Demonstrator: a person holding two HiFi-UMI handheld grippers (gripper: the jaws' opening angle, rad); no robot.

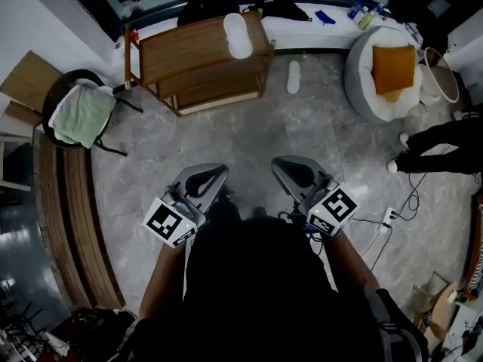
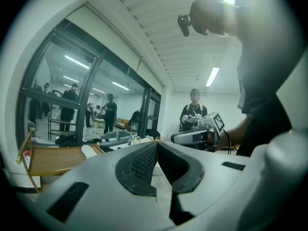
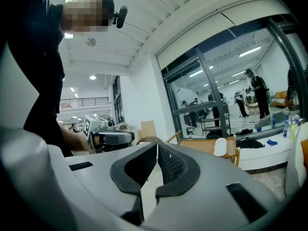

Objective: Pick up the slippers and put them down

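Slippers in this scene are a white pair, split up at the far side of the room. The rack slipper (image 1: 238,35) lies on the top board of a wooden rack (image 1: 181,51), toward its right end. The floor slipper (image 1: 293,76) lies on the grey stone floor (image 1: 249,138) just right of the rack, between it and a round white pouf (image 1: 361,78) that holds an orange cushion (image 1: 394,68). Both look like thin house slippers, so I would expect them to be light and soft, and likely to bend or droop if taken by one end. The sole of the one on the floor may also skate on the smooth stone when nudged. The surest hold is probably a pinch across the side edge near the middle, or on the upper band with the sole beneath it; the toe tip would be a poor place. Neither is within reach yet. The left gripper (image 1: 217,173) and the right gripper (image 1: 281,164) hang side by side close to the person, pointing toward the rack and well apart from both slippers. Each gripper's own view shows its ribbed black pads meeting at the tips with nothing between them — both tongs are closed and empty. They would need to open before either slipper can be taken.
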